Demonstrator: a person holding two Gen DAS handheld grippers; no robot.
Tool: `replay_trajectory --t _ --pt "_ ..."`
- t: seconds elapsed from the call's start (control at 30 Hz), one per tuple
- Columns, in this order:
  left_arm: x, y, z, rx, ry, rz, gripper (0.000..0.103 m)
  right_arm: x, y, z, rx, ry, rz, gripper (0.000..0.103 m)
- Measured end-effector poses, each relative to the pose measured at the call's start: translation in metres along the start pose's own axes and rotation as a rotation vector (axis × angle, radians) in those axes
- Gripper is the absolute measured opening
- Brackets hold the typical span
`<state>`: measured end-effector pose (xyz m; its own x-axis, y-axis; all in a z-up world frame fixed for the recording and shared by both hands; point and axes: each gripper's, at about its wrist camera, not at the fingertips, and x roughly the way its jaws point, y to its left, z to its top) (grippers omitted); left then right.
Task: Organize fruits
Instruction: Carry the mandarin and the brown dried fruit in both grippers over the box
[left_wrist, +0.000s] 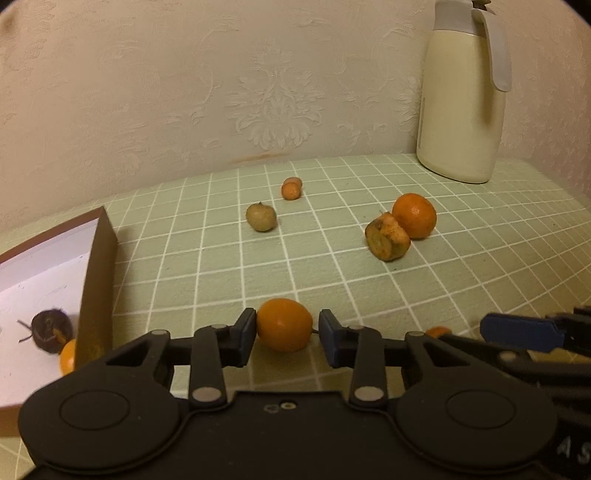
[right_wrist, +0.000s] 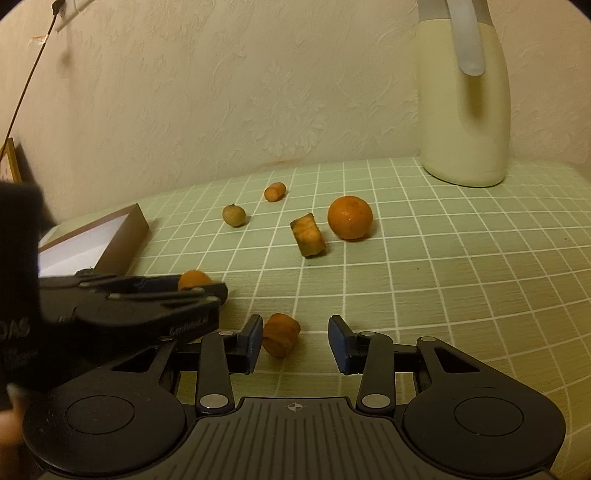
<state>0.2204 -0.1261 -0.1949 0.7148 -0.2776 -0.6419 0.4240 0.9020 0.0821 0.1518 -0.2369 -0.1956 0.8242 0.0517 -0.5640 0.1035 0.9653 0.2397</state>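
Observation:
In the left wrist view a small smooth orange fruit (left_wrist: 284, 325) sits between the fingers of my left gripper (left_wrist: 287, 332), which is shut on it just above the checked tablecloth. The right wrist view shows the same gripper (right_wrist: 201, 290) from the side with the fruit (right_wrist: 194, 279) in its tips. My right gripper (right_wrist: 295, 338) is open around a ridged orange piece (right_wrist: 280, 334). Its left pad is against the piece and its right pad stands well apart. Both sit low at the near edge. A blue finger (left_wrist: 517, 328) of the right gripper shows at the right.
A brown box (left_wrist: 96, 288) with a white inside stands at the left, holding a dark fruit (left_wrist: 51, 330) and an orange one (left_wrist: 67, 356). Farther back lie a tangerine (right_wrist: 349, 218), a brownish chunk (right_wrist: 308, 234), a greenish round fruit (right_wrist: 233, 215) and a small orange piece (right_wrist: 275, 192). A cream jug (right_wrist: 463, 110) stands at the back right.

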Motion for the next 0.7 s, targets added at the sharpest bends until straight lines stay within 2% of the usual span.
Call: replay_trajectory --t 0.27,0.4,0.53,0.7 --pt "-0.014 0.006 -0.016 -0.024 0.003 0.016 0.027 0.010 0.006 0.001 0.003 0.012 -0.002 0.041" --pt "-0.019 0.008 -0.021 -0.034 -0.001 0.020 0.027 0.015 0.010 0.000 -0.002 0.026 -0.010 0.031" --pt "-0.021 0.011 -0.024 -0.052 0.002 0.016 0.028 0.020 0.015 -0.001 -0.015 0.036 -0.027 0.030" --pt "-0.021 0.015 -0.025 -0.078 0.004 0.023 0.037 0.023 0.018 -0.001 -0.030 0.033 -0.048 0.029"
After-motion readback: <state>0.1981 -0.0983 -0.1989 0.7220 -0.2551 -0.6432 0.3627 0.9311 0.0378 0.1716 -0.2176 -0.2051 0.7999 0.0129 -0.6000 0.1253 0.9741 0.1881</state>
